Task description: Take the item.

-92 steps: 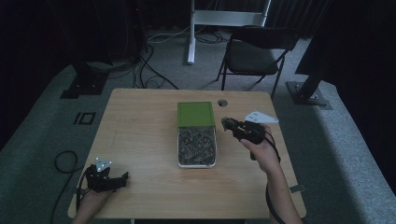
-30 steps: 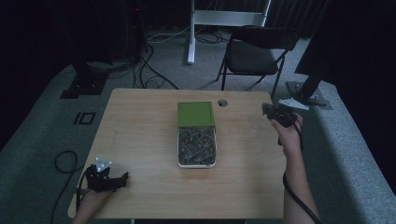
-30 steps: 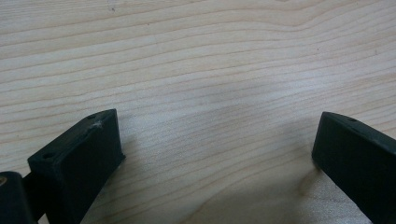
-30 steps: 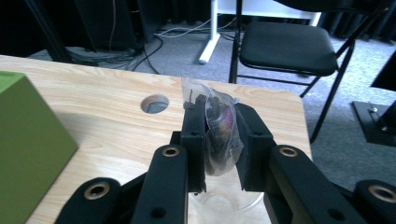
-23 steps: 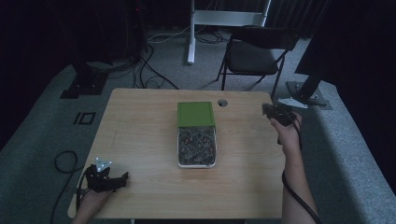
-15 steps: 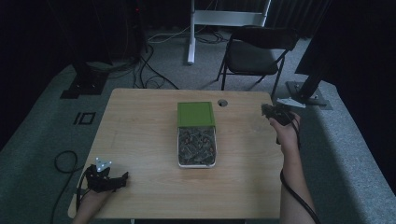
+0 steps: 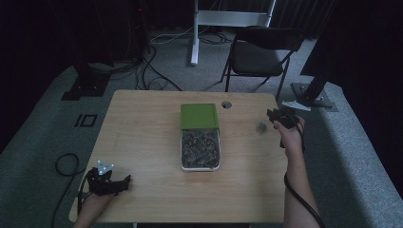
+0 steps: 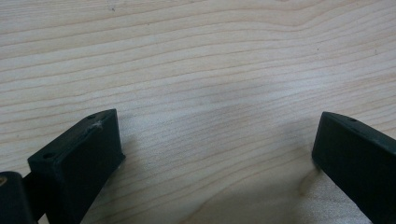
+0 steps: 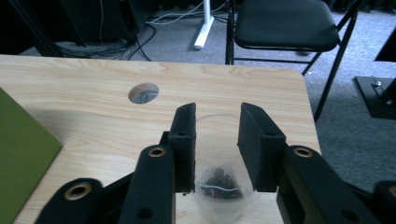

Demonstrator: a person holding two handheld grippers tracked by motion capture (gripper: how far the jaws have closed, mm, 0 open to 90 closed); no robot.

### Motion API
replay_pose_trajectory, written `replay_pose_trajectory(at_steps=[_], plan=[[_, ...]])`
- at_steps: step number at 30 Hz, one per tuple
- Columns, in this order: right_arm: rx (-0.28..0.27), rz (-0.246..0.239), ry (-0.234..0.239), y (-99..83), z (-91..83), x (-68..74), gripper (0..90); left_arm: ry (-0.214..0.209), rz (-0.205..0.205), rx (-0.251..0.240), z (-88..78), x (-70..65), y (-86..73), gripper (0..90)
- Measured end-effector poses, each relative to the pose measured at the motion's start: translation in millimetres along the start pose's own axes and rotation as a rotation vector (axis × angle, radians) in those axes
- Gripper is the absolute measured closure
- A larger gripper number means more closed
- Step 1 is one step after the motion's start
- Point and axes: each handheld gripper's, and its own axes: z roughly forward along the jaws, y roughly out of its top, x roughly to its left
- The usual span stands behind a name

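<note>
While a chair stands beyond, the wooden table bears a green-lidded box.

Green lid on a pale wood-grain table; black chair; grey carpet

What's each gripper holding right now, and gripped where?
The right gripper pinches a small clear cup with dark bits inside by its upper wall, jaws on opposite sides. The left gripper is open, holding nothing, over bare table.

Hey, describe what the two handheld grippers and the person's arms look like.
Both grippers are black. The left gripper carries a grey three-cornered plate, and its jaws are thick and blocky. The right gripper has brass-ringed holes in its jaw arms and trails a black cable. Both forearms are bare, without sleeves.
</note>
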Motion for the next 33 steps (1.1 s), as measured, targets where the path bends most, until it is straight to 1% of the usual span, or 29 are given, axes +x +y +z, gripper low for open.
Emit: replay_pose_trajectory(at_steps=[4, 9, 14, 16, 18, 21, 22, 25, 27, 29, 32, 33], plan=[[-0.005, -0.014, 0.026, 1.0, -4.3, 1.6, 60.3, 0.000, 0.000, 0.000, 0.0, 0.0, 0.0, 2.1], [-0.008, -0.021, 0.061, -1.0, -10.9, 4.5, 59.0, 0.000, 0.000, 0.000, 0.0, 0.0, 0.0, 2.1], [-0.006, -0.043, 0.076, -5.7, -16.4, 6.9, 56.2, 0.000, 0.000, 0.000, 0.0, 0.0, 0.0, 2.1], [-0.016, -0.042, 0.082, -8.2, -19.3, 7.5, 54.9, 0.000, 0.000, 0.000, 0.0, 0.0, 0.0, 2.1], [-0.013, -0.046, 0.090, -11.0, -21.7, 8.6, 53.1, 0.000, 0.000, 0.000, 0.0, 0.0, 0.0, 2.1], [-0.010, -0.059, 0.087, -14.1, -24.2, 9.5, 51.7, 0.000, 0.000, 0.000, 0.0, 0.0, 0.0, 2.0], [-0.013, -0.047, 0.094, -16.9, -27.0, 9.6, 50.3, 0.000, 0.000, 0.000, 0.0, 0.0, 0.0, 2.1], [0.000, -0.045, 0.106, -21.0, -30.5, 10.7, 42.0, 0.000, 0.000, 0.000, 0.0, 0.0, 0.0, 2.1], [-0.002, -0.051, 0.099, -23.7, -33.3, 11.5, 38.9, 0.000, 0.000, 0.000, 0.0, 0.0, 0.0, 2.1], [0.000, -0.046, 0.102, -26.5, -35.8, 12.3, 35.9, 0.000, 0.000, 0.000, 0.0, 0.0, 0.0, 2.1], [0.007, -0.073, 0.101, -31.0, -38.7, 13.9, 33.8, 0.000, 0.000, 0.000, 0.0, 0.0, 0.0, 2.1], [0.004, -0.069, 0.107, -32.4, -39.6, 14.5, 31.6, 0.000, 0.000, 0.000, 0.0, 0.0, 0.0, 2.1]])
